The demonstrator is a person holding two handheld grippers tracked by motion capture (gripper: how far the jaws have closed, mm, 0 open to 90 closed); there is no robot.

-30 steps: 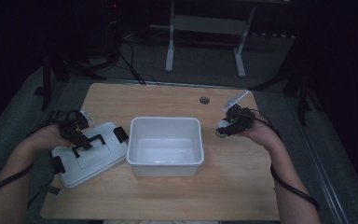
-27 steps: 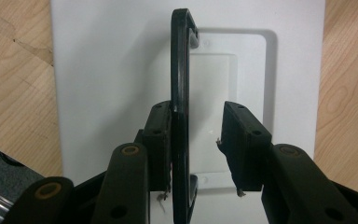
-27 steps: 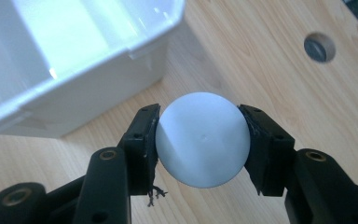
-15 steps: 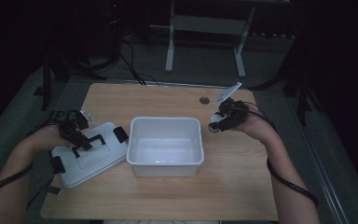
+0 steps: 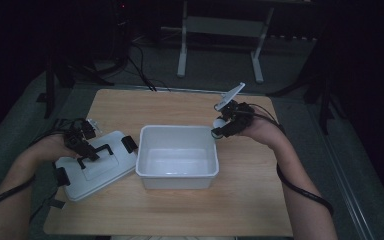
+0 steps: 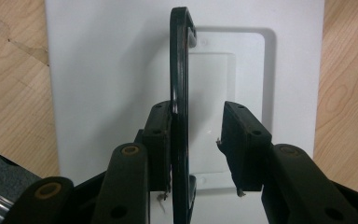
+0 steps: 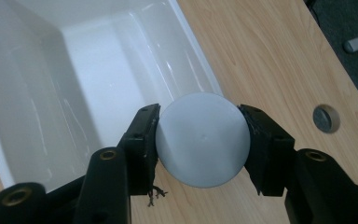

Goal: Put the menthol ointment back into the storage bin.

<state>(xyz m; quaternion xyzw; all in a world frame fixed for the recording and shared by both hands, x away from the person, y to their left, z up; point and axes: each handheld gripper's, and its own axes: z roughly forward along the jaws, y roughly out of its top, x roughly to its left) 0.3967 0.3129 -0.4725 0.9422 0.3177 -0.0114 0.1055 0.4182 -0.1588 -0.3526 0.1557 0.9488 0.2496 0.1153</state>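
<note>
While the white ball (image 7: 204, 139) is sitting between the right gripper (image 5: 226, 123) fingers, just over the bin (image 5: 177, 176) rim at centre frame, it is risking a roll onto the counter (image 5: 240, 200). The left gripper (image 6: 196, 140) fingers are standing open around the lid (image 5: 97, 167) handle (image 6: 181, 88).

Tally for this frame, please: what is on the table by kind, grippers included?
White open bin: 1
White lid with black handle: 1
White ball, held in the right gripper: 1
Grippers: 2, counting the left gripper at the handle
Total: 5
</note>
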